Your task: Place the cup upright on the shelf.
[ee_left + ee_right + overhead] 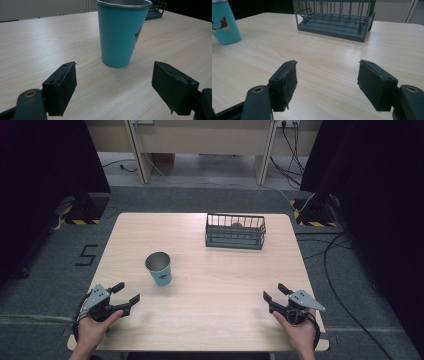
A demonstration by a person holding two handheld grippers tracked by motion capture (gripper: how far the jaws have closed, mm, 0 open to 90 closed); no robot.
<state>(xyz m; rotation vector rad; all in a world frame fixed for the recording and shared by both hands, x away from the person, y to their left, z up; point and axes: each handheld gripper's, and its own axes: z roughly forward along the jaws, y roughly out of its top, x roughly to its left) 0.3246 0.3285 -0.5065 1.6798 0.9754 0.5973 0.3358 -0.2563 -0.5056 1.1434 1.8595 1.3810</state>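
Observation:
A teal cup (159, 268) with a metal rim stands upright left of the table's middle. In the left gripper view the cup (121, 32) rises just beyond the open jaws. My left gripper (126, 293) rests near the front left corner, open and empty, pointing toward the cup. A dark wire basket (235, 231) sits at the back of the table, with something small and round inside. My right gripper (275, 293) is near the front right corner, open and empty. Its view shows the basket (335, 18) ahead and the cup (224, 23) at far left.
The light wooden table (210, 320) is bordered by grey floor. Cables (335, 270) run along the floor on the right. Dark curtains hang on both sides, and stands with yellow-black tape (80, 221) sit beyond the far corners.

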